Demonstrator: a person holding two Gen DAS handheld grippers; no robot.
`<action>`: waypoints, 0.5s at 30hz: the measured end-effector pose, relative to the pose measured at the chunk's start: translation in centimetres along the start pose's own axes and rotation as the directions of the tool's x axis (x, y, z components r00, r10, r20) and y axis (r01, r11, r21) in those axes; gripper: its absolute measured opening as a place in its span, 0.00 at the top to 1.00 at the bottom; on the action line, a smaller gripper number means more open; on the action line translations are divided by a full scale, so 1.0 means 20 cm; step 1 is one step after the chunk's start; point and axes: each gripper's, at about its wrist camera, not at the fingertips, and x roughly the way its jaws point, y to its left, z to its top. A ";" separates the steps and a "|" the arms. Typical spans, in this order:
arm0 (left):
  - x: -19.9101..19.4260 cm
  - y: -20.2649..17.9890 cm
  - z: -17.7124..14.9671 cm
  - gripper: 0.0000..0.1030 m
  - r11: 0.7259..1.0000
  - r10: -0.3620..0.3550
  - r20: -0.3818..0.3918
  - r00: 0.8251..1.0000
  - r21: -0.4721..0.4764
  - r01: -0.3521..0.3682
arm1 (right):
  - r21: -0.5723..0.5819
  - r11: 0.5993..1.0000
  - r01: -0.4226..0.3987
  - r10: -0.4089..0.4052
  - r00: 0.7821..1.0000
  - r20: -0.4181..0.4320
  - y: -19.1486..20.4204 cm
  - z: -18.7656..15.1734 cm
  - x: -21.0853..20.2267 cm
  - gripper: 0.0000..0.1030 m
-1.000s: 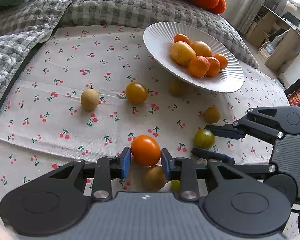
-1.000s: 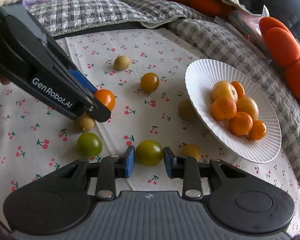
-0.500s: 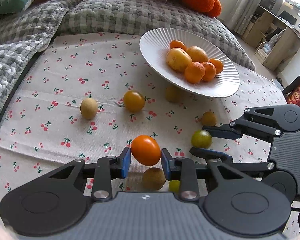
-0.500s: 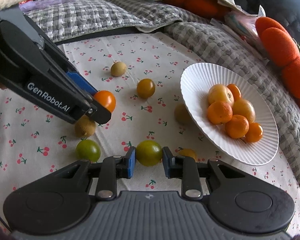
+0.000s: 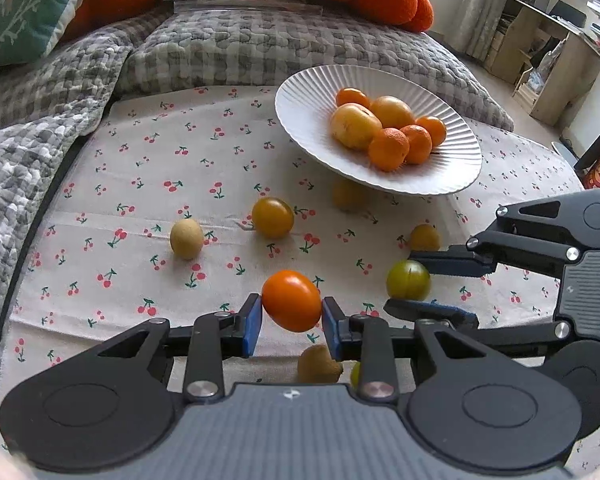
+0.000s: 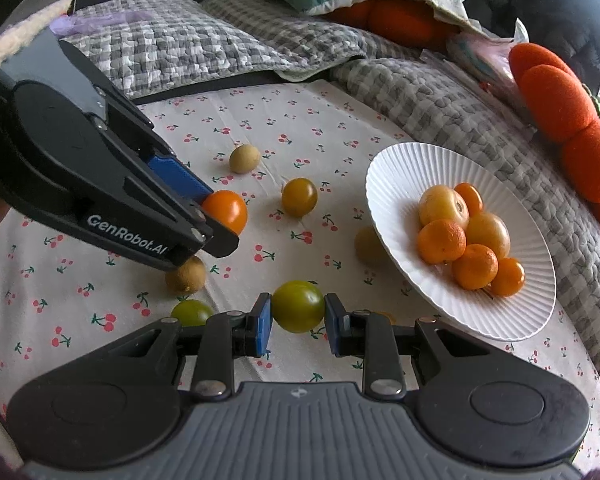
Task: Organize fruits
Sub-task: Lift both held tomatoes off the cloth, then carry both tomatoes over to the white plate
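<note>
Blue-padded, the left gripper (image 5: 292,318) clamps an orange tomato (image 5: 292,300) while the right gripper (image 6: 297,324) clamps a green tomato (image 6: 298,306), above the cherry-print cloth (image 6: 300,128).

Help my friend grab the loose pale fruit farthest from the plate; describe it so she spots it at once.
Start at the white ribbed plate on the cherry-print cloth. Look left past the dark yellow tomato. The pale tan fruit lies alone there, matte and beige, unlike the glossy tomatoes.
</note>
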 end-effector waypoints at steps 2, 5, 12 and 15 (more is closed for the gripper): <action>-0.01 0.00 0.00 0.81 1.000 0.006 0.005 1.000 0.006 -0.006 | 0.006 1.000 -0.005 0.005 1.000 0.008 0.00 0.01 -0.01 0.76; -0.02 0.00 0.02 0.81 1.000 0.004 0.013 1.000 0.000 -0.004 | 0.006 1.000 -0.005 0.005 1.000 0.020 -0.01 0.02 -0.03 0.76; -0.11 -0.02 0.09 0.81 0.999 -0.018 0.045 0.999 -0.033 0.020 | 0.048 0.999 0.010 -0.013 0.998 0.066 -0.08 0.06 -0.10 0.76; -0.14 -0.02 0.13 0.81 0.998 -0.035 0.067 0.997 -0.052 0.038 | 0.087 0.996 0.013 -0.020 0.996 0.085 -0.13 0.07 -0.13 0.76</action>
